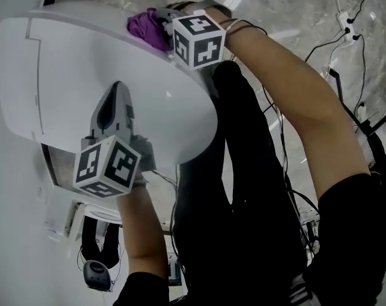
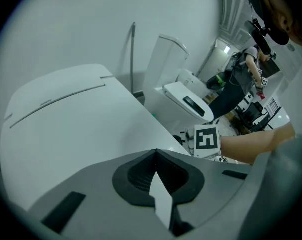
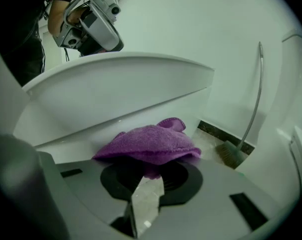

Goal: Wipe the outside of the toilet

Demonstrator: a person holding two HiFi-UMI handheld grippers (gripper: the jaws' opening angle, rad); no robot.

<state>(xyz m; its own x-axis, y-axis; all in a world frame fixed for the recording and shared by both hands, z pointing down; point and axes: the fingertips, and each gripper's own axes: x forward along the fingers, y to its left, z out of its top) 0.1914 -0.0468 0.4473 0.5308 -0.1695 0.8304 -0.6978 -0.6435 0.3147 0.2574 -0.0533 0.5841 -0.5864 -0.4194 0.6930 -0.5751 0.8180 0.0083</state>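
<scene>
Gleaming toilet (image 1: 103, 62), purple cloth (image 1: 148, 27) (mottled floor (image 1: 288, 11))

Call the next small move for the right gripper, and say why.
Probably slide the right gripper sideways along the toilet's outer wall, keeping the purple cloth pressed on. It is shut on the cloth, which sits against the white wall just under the lid, so contact looks made. The left gripper is shut, empty, over the lid.

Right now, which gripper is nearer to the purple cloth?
Right. The right gripper is shut on the purple cloth; the left gripper is over the toilet lid, apart from the cloth.
</scene>
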